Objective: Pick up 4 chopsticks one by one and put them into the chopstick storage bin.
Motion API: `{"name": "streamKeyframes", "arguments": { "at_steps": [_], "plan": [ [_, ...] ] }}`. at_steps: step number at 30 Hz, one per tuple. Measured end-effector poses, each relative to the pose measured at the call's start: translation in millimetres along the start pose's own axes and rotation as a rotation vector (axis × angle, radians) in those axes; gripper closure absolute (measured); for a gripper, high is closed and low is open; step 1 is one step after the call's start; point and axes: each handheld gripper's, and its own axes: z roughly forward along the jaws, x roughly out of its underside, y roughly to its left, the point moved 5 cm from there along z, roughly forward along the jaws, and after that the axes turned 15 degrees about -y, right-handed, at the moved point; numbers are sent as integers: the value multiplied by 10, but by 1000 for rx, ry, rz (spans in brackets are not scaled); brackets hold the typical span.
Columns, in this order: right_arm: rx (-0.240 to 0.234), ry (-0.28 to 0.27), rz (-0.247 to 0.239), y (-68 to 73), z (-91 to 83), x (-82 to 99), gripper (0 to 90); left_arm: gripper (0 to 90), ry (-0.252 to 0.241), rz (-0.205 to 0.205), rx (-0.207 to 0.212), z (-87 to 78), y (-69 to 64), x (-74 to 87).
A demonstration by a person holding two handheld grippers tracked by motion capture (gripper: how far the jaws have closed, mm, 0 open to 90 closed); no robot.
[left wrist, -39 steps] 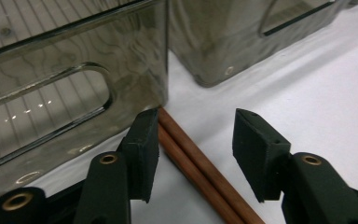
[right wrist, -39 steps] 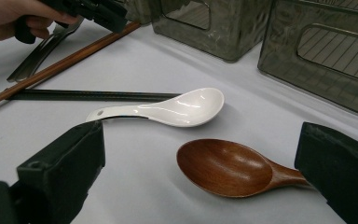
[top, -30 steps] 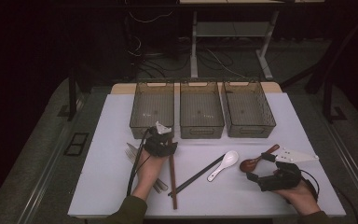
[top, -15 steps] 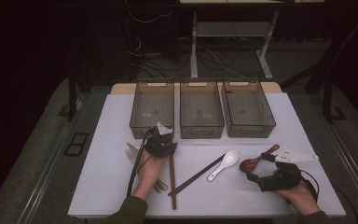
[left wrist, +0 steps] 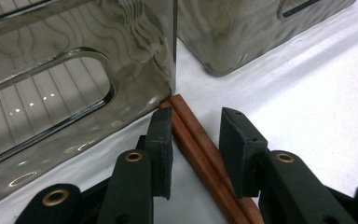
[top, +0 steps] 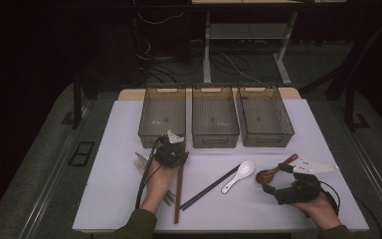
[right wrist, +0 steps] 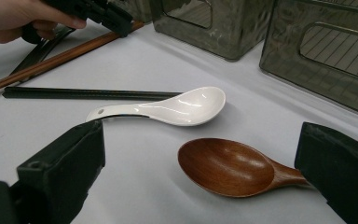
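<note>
Dark room all around us, cables and a desk frame (top: 248, 45) on the floor behind, and up front a white worktop (top: 328, 129) under dim light. Along its far edge we see three smoky clear bins side by side: the left bin (top: 162, 110), the middle bin (top: 215, 114) and the right bin (top: 265, 115). Down at the near left, our left hand-held gripper (top: 171, 149) sits just short of the left bin, jaws spread on either side of the brown wooden chopsticks (left wrist: 200, 154), not pressing them; the sticks' tips reach the corner of that bin. Beside that hand lies a fork (top: 140, 162), partly hidden under it. Toward the middle, black chopsticks (top: 210, 187) lie at a slant, with a white ceramic spoon (top: 238, 175) just beside their far end. Over to the right, our right hand-held gripper (top: 281, 185) has its jaws spread wide around the brown wooden spoon (right wrist: 228, 166), which rests flat on the worktop, with the handle close by one jaw.
</note>
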Motion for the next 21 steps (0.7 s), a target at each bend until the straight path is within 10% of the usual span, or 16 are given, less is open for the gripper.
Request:
{"name": "streamKeyframes", "arguments": {
  "at_steps": [21],
  "plan": [
    [-6,5,0,3,15,9,15,738,16,8,54,-18,23,-3]
  ]
}}
